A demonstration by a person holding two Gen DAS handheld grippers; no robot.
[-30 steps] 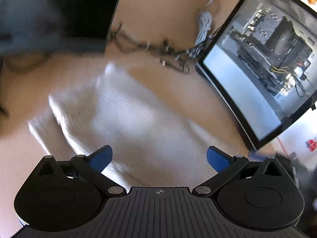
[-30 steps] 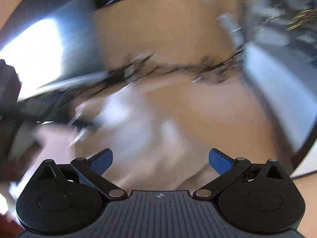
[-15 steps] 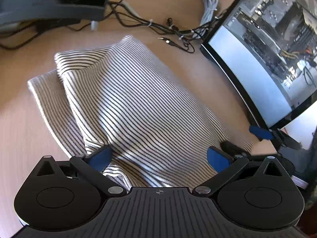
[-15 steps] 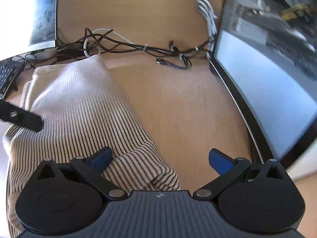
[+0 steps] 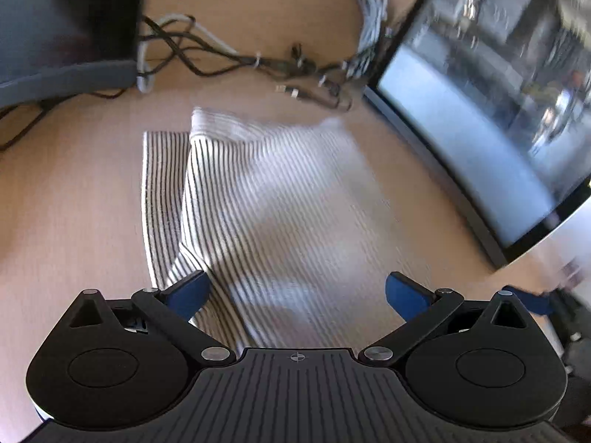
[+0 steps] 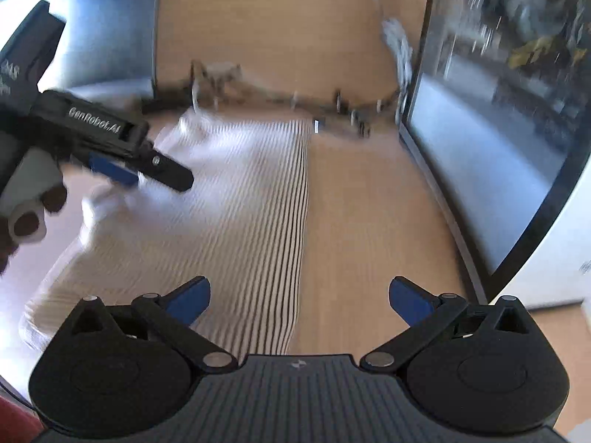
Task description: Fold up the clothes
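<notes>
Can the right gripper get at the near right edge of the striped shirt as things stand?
Probably yes: the right gripper is open just above the striped shirt; its edge lies between the jaws, and the left gripper is off to the side.

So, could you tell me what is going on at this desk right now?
A person is folding a striped garment on a wooden desk, with a two-finger gripper in each hand. The left gripper and right gripper are both open and grip nothing. The garment lies partly folded between two monitors, with a tangle of cables behind it. Both views are motion-blurred, so finer detail of the fold is hard to tell.
</notes>
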